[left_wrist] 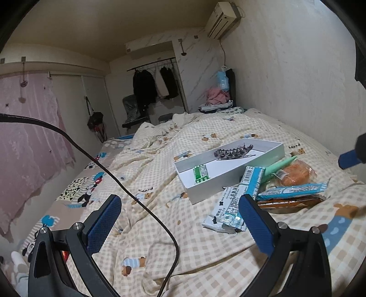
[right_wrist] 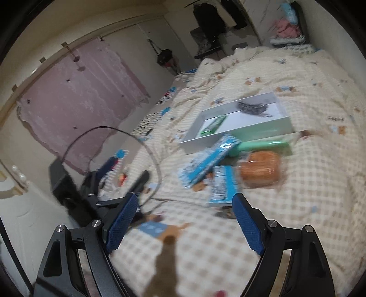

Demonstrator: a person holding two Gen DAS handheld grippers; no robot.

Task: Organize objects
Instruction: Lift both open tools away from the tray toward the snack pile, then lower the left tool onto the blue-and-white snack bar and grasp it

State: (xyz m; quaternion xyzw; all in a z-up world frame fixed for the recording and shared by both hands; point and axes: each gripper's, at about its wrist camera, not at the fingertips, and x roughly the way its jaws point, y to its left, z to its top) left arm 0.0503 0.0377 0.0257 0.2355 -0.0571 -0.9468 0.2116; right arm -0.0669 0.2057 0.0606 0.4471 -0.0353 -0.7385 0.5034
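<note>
Left wrist view: our left gripper [left_wrist: 180, 213] hangs spread and empty beside the snack packets [left_wrist: 249, 189], near the white box [left_wrist: 228, 164]. Right wrist view, blurred: our right gripper [right_wrist: 185, 217] gapes empty; we should steady it first.

A home bedroom: quilted bed [left_wrist: 205, 251], hanging clothes [left_wrist: 144, 89], wall air conditioner [left_wrist: 223, 19]

Left tongs [left_wrist: 178, 213] and right tongs [right_wrist: 185, 211], both agape, empty.
</note>
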